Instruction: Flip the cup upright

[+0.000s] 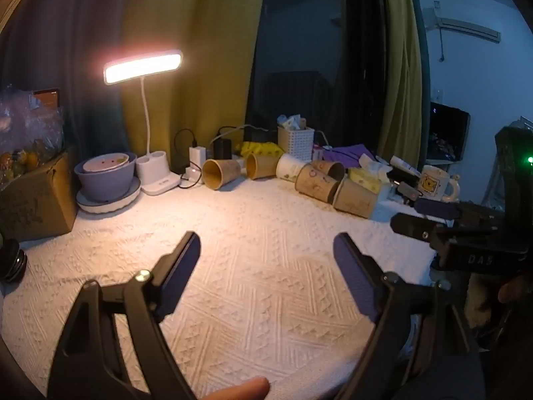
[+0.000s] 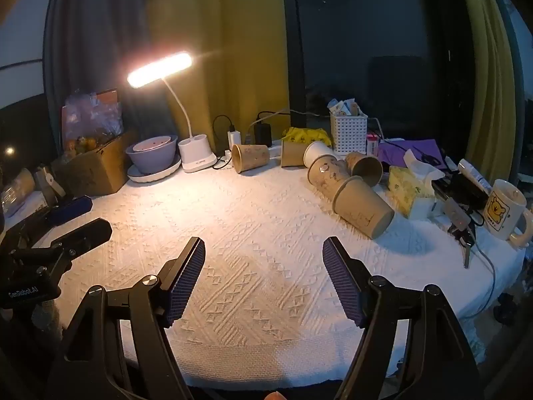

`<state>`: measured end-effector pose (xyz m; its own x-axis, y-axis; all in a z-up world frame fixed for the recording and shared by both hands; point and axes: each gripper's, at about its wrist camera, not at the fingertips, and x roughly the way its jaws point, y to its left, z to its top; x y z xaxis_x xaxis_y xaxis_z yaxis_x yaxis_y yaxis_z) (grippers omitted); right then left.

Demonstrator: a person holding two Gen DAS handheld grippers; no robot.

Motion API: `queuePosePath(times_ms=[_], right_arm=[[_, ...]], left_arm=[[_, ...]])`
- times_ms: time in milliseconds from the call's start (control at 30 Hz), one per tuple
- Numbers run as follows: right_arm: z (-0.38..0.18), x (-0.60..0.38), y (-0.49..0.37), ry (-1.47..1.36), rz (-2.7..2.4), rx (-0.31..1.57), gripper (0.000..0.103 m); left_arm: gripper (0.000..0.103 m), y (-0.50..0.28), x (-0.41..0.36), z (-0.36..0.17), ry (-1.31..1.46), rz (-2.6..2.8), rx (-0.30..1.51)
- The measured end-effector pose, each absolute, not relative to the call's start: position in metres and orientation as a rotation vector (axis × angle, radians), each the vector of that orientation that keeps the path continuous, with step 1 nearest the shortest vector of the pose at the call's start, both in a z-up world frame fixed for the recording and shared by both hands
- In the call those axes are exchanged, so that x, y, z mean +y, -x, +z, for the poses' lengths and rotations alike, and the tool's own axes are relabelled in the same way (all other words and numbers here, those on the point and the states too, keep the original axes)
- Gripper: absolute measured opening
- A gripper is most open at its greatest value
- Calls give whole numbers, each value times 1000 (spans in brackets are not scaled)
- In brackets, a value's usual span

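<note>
Several brown paper cups lie on their sides along the back of the white cloth-covered table (image 2: 260, 233). The nearest cup (image 2: 363, 208) lies at right, also in the left wrist view (image 1: 354, 198). Another brown cup (image 2: 250, 157) lies near the lamp base, also in the left wrist view (image 1: 220, 173). A white cup (image 2: 316, 153) lies among them. My left gripper (image 1: 266, 250) is open and empty above the cloth. My right gripper (image 2: 263, 253) is open and empty, well short of the cups. Each gripper shows at the other view's edge.
A lit desk lamp (image 2: 160, 70) stands at back left beside a purple bowl (image 2: 151, 155) on a plate and a cardboard box (image 2: 93, 166). A white basket (image 2: 348, 131), tissue pack (image 2: 409, 190), keys and a bear mug (image 2: 503, 208) crowd the right side.
</note>
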<state>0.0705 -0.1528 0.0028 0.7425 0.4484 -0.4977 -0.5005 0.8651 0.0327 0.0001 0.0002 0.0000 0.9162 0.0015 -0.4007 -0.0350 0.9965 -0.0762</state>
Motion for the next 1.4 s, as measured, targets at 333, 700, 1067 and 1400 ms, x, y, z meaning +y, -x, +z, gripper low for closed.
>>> queuePosePath(times_ms=[333, 700, 1067, 1400], right_arm=[[3, -155, -69, 117, 517, 502, 76], [6, -156, -67, 122, 515, 492, 76], [6, -155, -66, 125, 513, 491, 76], [7, -155, -66, 126, 514, 490, 76]], left_arm=[[83, 1, 0, 1, 80, 17, 401], [83, 4, 1, 9, 77, 10, 391], [83, 5, 3, 8, 88, 0, 387], [83, 7, 3, 7, 90, -8, 387]])
